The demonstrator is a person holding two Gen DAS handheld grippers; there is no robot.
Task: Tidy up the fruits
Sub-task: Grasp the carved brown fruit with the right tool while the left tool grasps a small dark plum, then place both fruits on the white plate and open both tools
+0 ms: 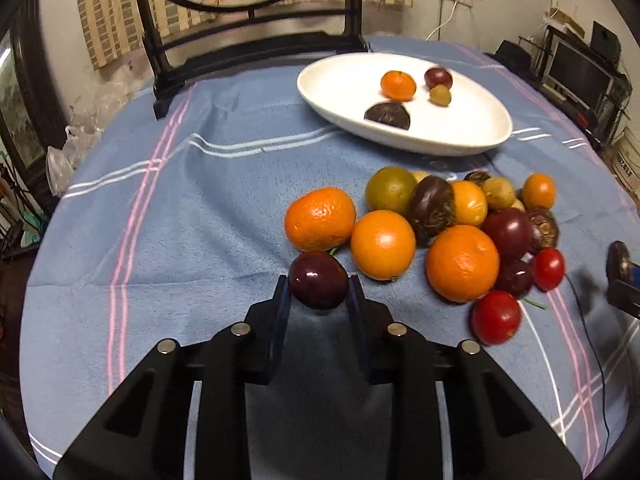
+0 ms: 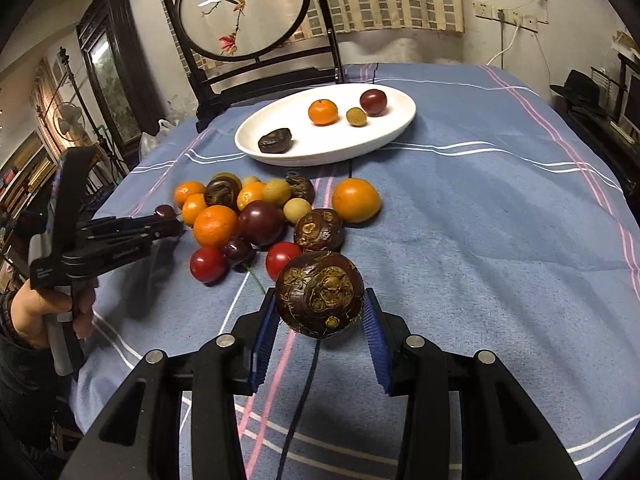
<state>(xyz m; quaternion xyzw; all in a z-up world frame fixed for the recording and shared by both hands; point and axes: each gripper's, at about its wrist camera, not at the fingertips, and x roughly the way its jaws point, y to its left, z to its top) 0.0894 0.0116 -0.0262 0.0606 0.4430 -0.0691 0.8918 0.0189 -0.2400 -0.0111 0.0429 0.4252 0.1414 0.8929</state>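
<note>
My left gripper [image 1: 318, 282] is shut on a dark purple plum [image 1: 318, 279], held just in front of the fruit pile [image 1: 440, 224]. It also shows in the right wrist view [image 2: 166, 216], left of the pile [image 2: 256, 216]. My right gripper [image 2: 320, 296] is shut on a brown water chestnut [image 2: 320, 292], held above the cloth near the pile. A white oval plate [image 1: 460, 136] at the back holds an orange [image 1: 398, 85], a plum [image 1: 438, 77], a small greenish fruit [image 1: 440, 95] and a dark chestnut [image 1: 387, 116]. The plate also shows in the right wrist view [image 2: 392, 132].
A blue striped cloth [image 2: 480, 220] covers the round table. A dark wooden screen stand with a round embroidered panel [image 2: 244, 12] stands at the far edge behind the plate. A black cable [image 2: 304, 392] runs across the cloth under my right gripper.
</note>
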